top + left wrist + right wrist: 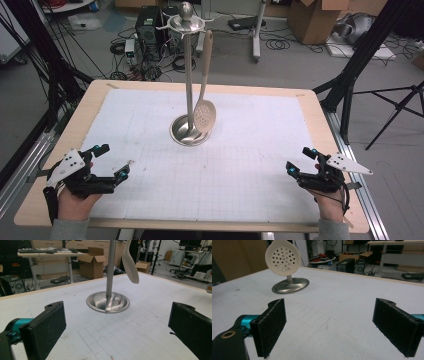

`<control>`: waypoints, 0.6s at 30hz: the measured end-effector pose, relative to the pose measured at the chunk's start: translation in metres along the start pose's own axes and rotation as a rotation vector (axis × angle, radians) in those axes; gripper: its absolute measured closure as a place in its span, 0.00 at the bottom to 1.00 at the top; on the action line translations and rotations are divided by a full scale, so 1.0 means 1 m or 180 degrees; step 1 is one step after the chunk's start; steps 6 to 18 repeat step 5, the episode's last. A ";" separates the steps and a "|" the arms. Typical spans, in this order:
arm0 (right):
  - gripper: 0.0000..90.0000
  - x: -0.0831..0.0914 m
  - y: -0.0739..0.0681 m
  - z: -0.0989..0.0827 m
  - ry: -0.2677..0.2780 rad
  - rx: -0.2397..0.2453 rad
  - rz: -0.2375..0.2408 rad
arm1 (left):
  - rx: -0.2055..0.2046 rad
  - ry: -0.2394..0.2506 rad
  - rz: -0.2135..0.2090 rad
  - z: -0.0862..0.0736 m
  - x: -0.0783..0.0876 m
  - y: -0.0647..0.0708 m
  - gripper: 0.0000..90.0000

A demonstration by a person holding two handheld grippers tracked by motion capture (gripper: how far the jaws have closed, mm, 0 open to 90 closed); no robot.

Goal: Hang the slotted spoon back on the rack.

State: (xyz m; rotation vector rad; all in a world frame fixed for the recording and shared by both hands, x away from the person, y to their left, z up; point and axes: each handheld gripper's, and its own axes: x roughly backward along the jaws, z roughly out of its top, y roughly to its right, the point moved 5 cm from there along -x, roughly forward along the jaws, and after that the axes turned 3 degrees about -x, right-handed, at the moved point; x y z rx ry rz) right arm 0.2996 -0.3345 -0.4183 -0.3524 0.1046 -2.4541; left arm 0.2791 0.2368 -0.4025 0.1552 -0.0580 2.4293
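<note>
A steel utensil stand [189,75] with a round base [190,131] rises from the middle of the table. A cream slotted spoon [204,112] hangs from its top ring, bowl down near the base. The stand's pole [110,270] and the spoon [130,263] are ahead in the left gripper view, and the spoon's perforated bowl [283,257] is in front of the base [290,286] in the right gripper view. My left gripper [112,160] rests open at the table's front left, holding nothing. My right gripper [300,161] rests open at the front right, jaws wide apart.
A white gridded mat [200,175] covers the wooden table [320,100]. Off the table stand tripod legs [390,110] at the right, cardboard boxes [315,20] and cables [150,50] on the floor behind.
</note>
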 end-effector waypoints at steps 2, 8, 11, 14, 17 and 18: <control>0.12 0.000 -0.001 -0.001 -0.0007 -0.0023 0.0008 | 0.0016 -0.0003 0.0014 -0.001 0.000 -0.001 0.02; 0.12 -0.002 -0.002 -0.002 -0.0032 -0.0018 0.0016 | 0.0014 -0.0007 0.0029 -0.001 0.001 -0.003 0.02; 0.12 -0.002 -0.002 -0.002 -0.0032 -0.0018 0.0016 | 0.0014 -0.0007 0.0029 -0.001 0.001 -0.003 0.02; 0.12 -0.002 -0.002 -0.002 -0.0032 -0.0018 0.0016 | 0.0014 -0.0007 0.0029 -0.001 0.001 -0.003 0.02; 0.12 -0.002 -0.002 -0.002 -0.0032 -0.0018 0.0016 | 0.0014 -0.0007 0.0029 -0.001 0.001 -0.003 0.02; 0.12 -0.002 -0.002 -0.002 -0.0032 -0.0018 0.0016 | 0.0014 -0.0007 0.0029 -0.001 0.001 -0.003 0.02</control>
